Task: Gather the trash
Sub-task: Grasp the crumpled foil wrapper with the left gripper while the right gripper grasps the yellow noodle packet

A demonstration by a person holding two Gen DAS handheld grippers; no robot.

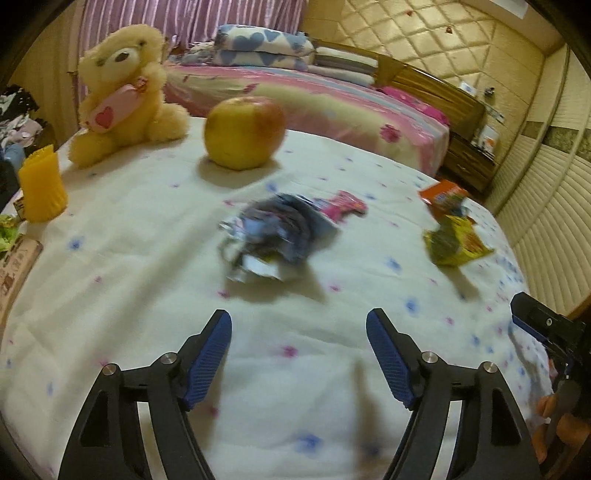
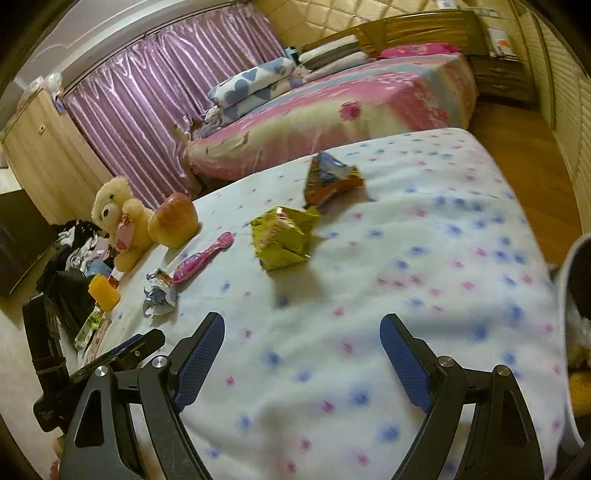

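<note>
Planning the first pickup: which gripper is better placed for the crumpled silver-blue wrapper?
Left. The open left gripper faces the crumpled silver-blue wrapper straight ahead; from the open right gripper it lies far off to the side.

A lived-in home bedroom.
A bed (image 2: 332, 107) with a pink floral sheet and a stack of heart-print pillows (image 2: 255, 90) stands against a wooden headboard (image 1: 424, 79) and a quilted padded wall (image 1: 424, 33); purple satin curtains (image 2: 166, 81), a bedside drawer unit (image 1: 469, 162) and a plush teddy bear (image 1: 125, 92) on a flower-dotted blanket (image 1: 147, 277) fill out the room.
</note>
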